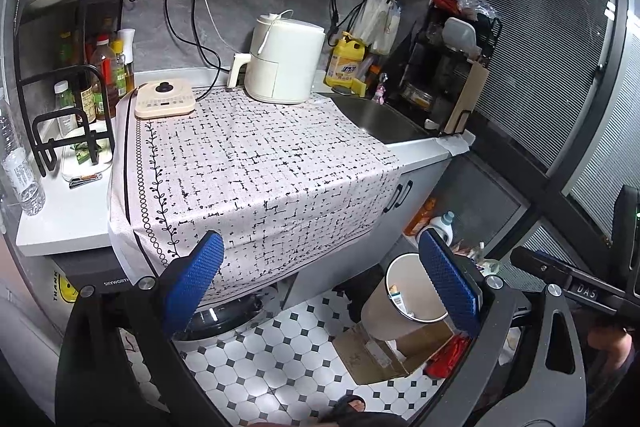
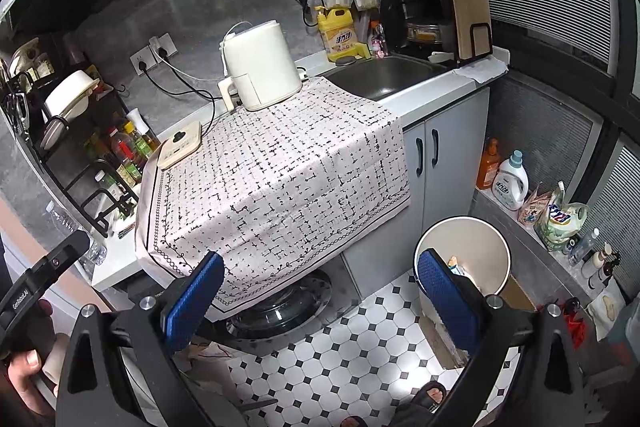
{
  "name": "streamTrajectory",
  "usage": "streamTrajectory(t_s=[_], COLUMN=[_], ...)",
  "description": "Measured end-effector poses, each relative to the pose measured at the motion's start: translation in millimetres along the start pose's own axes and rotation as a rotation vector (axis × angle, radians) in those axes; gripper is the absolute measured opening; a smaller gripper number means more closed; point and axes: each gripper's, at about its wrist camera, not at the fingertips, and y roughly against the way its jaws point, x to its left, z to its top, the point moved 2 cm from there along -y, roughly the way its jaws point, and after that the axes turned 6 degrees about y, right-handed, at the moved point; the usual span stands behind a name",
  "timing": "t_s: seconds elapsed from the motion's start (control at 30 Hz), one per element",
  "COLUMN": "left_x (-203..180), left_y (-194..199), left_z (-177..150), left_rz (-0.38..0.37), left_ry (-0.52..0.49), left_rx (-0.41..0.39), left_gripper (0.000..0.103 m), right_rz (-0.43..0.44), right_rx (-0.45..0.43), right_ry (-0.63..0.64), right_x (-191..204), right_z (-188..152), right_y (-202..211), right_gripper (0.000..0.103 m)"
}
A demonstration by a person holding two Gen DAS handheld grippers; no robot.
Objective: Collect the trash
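Note:
A round beige trash bin (image 1: 396, 303) stands on the tiled floor by the cabinet, with some packaging inside; it also shows in the right wrist view (image 2: 472, 247). My left gripper (image 1: 320, 283) is open and empty, held in front of the cloth-covered counter, left of the bin. My right gripper (image 2: 320, 291) is open and empty, its right finger (image 2: 448, 291) in front of the bin's rim. The patterned cloth (image 1: 256, 163) on the counter carries no loose trash that I can see.
A white air fryer (image 1: 280, 59) and a cream appliance (image 1: 164, 99) sit on the cloth. A sink (image 1: 376, 115), a dish rack (image 1: 448, 67) and a bottle rack (image 1: 80, 87) flank it. A cardboard box (image 1: 384, 351) lies under the bin. Detergent bottles (image 2: 508, 179) line the floor ledge.

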Motion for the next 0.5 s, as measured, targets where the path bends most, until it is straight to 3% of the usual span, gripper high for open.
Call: streamTrajectory(t_s=[0.5], left_x=[14], left_y=[-28], left_z=[-2], left_rz=[-0.021], left_ry=[0.043], left_rx=[0.037], left_gripper=[0.097], right_rz=[-0.026], right_rx=[0.071], right_ry=[-0.003], right_x=[-3], right_z=[-2], right_y=[-25], right_gripper=[0.095])
